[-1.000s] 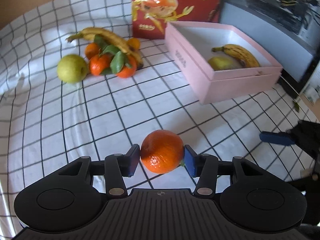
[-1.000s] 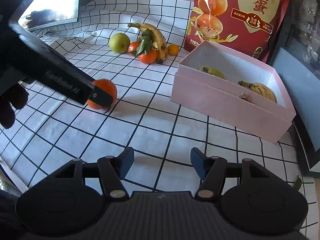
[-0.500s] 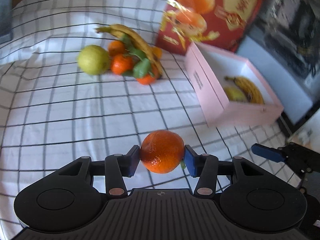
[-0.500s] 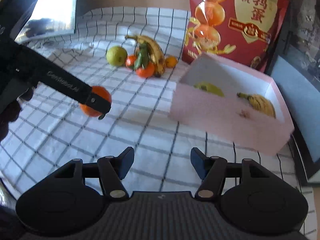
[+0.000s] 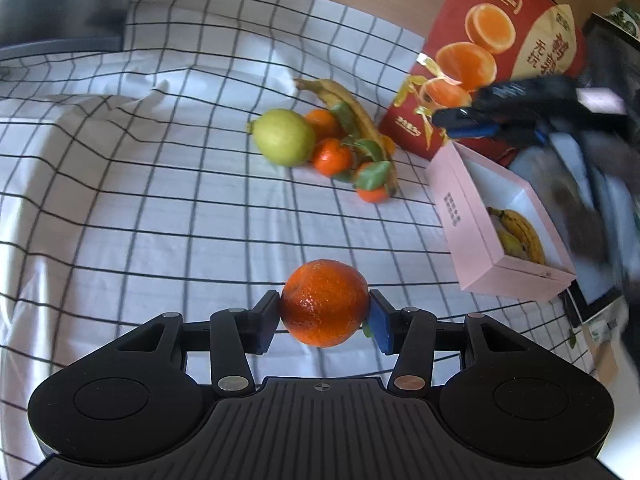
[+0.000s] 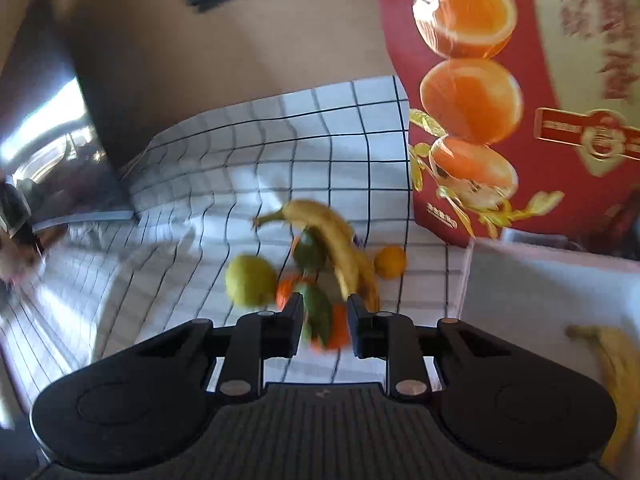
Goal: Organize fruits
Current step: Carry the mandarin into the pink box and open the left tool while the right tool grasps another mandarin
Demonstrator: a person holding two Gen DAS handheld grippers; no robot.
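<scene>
My left gripper (image 5: 324, 316) is shut on a large orange (image 5: 324, 300) and holds it above the checked cloth. A pile lies beyond it: a green pear (image 5: 284, 136), a banana (image 5: 348, 112) and leafy tangerines (image 5: 332, 156). The pink box (image 5: 460, 216) at the right holds a banana (image 5: 520, 236) and another yellow fruit. My right gripper (image 6: 324, 312) has its jaws shut to a narrow gap with nothing pressed between them. The pear (image 6: 250, 280), the banana (image 6: 332, 240) and a small orange (image 6: 390, 262) lie beneath and beyond it. In the left wrist view the right gripper (image 5: 460, 120) hovers blurred over the box's far end.
A tall red bag (image 5: 500, 40) printed with oranges stands behind the box and the pile. A dark flat object (image 5: 60, 8) lies at the cloth's far left corner. The cloth (image 5: 160, 220) is rumpled at the left. The box's near wall (image 6: 540, 280) fills the right of the right wrist view.
My right gripper has swung up and forward from the near cloth to the fruit pile, and its jaws have shut. My left gripper has shifted and rolled, still holding the orange.
</scene>
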